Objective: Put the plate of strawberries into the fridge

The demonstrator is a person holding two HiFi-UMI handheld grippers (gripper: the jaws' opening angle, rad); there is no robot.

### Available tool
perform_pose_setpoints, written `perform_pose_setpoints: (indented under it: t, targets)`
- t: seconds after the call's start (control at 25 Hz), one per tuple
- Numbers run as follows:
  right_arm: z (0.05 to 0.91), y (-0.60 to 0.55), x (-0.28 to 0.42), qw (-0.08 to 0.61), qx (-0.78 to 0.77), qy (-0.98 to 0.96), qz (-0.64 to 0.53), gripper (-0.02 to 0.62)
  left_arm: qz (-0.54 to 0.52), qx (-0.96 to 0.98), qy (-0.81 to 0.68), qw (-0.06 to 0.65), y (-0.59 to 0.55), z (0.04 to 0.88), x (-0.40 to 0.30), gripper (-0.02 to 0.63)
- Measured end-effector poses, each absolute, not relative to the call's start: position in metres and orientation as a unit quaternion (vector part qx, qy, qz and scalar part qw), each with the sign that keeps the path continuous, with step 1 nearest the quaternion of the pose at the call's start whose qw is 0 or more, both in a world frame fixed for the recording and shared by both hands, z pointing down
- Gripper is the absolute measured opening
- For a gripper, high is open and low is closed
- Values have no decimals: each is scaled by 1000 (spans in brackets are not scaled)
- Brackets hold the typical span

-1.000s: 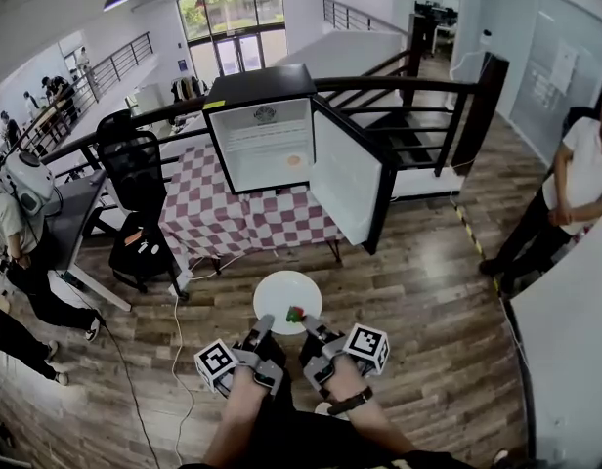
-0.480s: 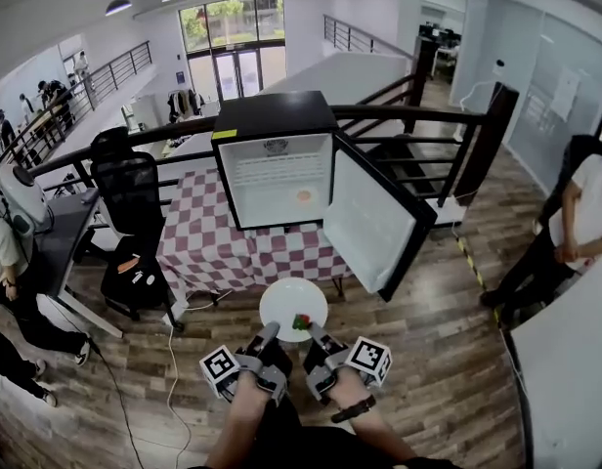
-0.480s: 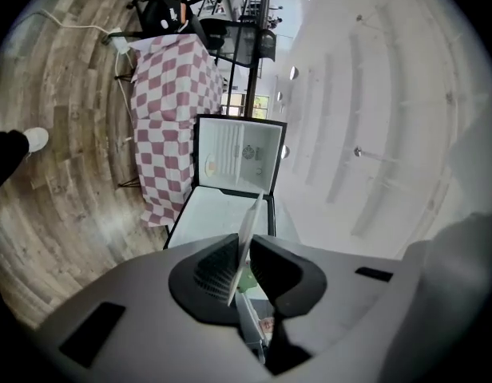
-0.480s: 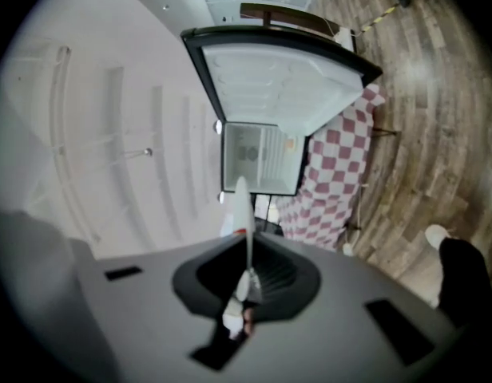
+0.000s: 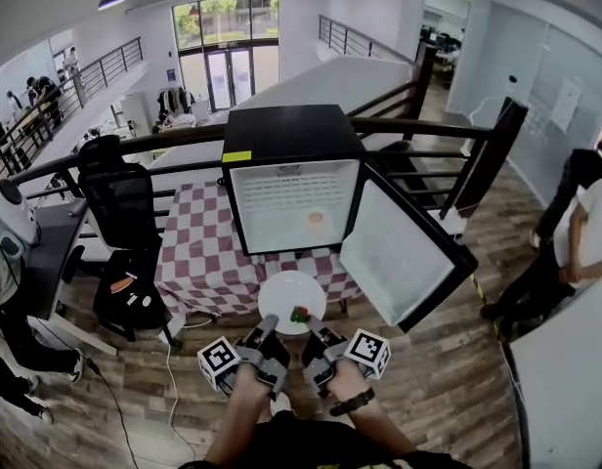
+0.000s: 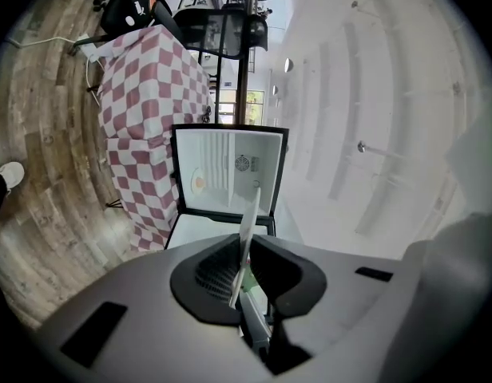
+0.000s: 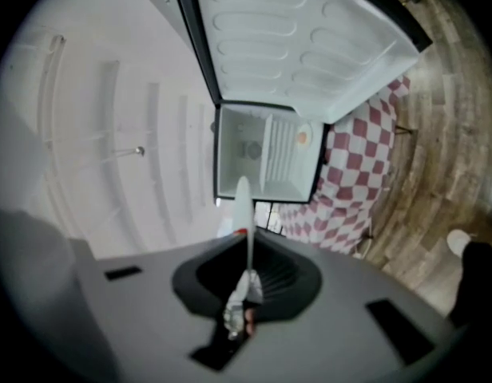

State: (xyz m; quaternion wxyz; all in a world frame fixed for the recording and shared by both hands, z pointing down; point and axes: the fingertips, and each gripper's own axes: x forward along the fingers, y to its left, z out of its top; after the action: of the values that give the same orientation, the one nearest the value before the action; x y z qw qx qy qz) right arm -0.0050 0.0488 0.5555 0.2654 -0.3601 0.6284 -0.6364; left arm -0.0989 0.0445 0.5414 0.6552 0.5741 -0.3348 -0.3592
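I pinch the near rim of the round white plate with my left hand-held gripper and right hand-held gripper, sharing its weight so the red strawberries ride level, facing the open black fridge.

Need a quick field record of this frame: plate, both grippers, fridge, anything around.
plate: white, held in front of the fridge
strawberries: on the plate's near right part
left gripper: shut on the plate's near rim
right gripper: shut on the plate's near rim
fridge: black, white inside, stands on the checked table
fridge door: swung open to the right
bystander: standing at the right edge
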Motion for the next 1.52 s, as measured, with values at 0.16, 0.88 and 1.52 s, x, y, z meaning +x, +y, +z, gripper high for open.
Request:
perform_pose_setpoints:
  t: [0.16,0.88,1.52]
  targets:
    - [561,12,-26,274,-365,621,-637,31,-333,587,-342,654,11,548,-119,48]
    - [565,-101,-15,269,-376,598,-655,31,-336,556,-330,686,-102,564,-112,48]
    - [568,-160,10,262,-336,617,-662,32,-358,552,-335,675,-156,560,-82,48]
